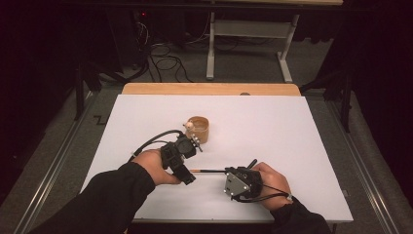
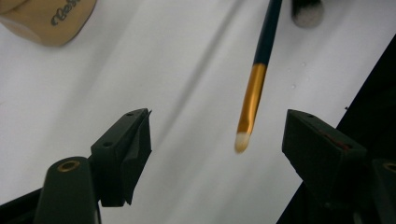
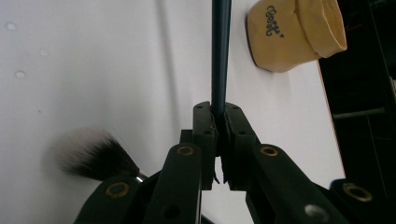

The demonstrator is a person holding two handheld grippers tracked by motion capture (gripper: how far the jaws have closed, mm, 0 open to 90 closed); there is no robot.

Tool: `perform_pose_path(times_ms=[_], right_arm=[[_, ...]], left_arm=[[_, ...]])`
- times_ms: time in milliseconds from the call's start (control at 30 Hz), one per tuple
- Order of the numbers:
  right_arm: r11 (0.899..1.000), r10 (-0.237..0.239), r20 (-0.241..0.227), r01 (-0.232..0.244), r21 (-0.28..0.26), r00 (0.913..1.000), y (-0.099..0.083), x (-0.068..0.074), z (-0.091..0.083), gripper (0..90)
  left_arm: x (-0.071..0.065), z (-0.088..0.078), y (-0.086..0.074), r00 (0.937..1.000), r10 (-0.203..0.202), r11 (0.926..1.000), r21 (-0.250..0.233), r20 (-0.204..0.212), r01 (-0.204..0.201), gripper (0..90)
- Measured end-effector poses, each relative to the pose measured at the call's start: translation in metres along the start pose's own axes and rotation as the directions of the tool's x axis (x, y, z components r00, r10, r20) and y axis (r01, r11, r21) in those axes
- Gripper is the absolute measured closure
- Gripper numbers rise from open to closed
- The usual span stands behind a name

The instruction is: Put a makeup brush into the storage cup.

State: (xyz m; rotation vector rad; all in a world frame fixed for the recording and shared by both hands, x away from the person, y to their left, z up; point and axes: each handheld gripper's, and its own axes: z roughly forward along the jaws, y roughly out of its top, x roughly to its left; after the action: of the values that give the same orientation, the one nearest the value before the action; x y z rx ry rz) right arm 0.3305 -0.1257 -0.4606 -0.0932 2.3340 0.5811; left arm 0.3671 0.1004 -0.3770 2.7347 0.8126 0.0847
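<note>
- We see the right gripper (image 3: pixel 218 116) clenched on the dark handle of a slim makeup brush (image 2: pixel 258 70), held level over the white board (image 1: pixel 272 126), on the near side of the tan cup (image 1: pixel 198 128).
- Left gripper (image 2: pixel 217 140) released, jaws spread on both sides of the brush's pale tip (image 2: pixel 242 141) — no contact.
- We judge the brush light, stiff, slick on its gold ferrule (image 2: pixel 252 95); best taken on the handle.
- A second, fluffy brush (image 3: pixel 91 154) lies on the board beside the right gripper.
- Beyond and to the right of the cup the board lies bare — room to swing; the board's near edge is close behind both hands.

Dark script lettering on tan cup (image 3: pixel 294 35) — not legible.
</note>
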Motion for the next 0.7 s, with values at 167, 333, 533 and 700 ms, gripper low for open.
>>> perform_pose_path(times_ms=[167, 333, 533, 700], right_arm=[[1.0, 0.01, 0.017, -0.01, 0.008, 0.9998, -0.008, -0.006, -0.002, 86.8], [0.999, 0.033, 0.033, -0.034, 0.032, 0.9989, -0.016, -0.008, -0.004, 86.7], [0.997, 0.066, 0.046, -0.068, 0.042, 0.9968, -0.024, -0.012, -0.007, 86.7], [0.996, 0.075, 0.059, -0.077, 0.041, 0.9955, -0.027, -0.014, -0.009, 86.7]], left_arm=[[0.009, 0.003, -0.009, 0.9998, -0.02, 0.9998, 0.006, -0.007, 0.02, 24.4], [0.018, 0.004, -0.019, 0.9987, -0.049, 0.9987, -0.013, -0.013, 0.048, 24.7], [0.027, 0.015, -0.032, 0.9954, -0.095, 0.9946, -0.044, -0.012, 0.094, 25.9], [0.033, 0.023, -0.041, 0.9884, -0.152, 0.9829, -0.104, 0.007, 0.152, 25.7]])
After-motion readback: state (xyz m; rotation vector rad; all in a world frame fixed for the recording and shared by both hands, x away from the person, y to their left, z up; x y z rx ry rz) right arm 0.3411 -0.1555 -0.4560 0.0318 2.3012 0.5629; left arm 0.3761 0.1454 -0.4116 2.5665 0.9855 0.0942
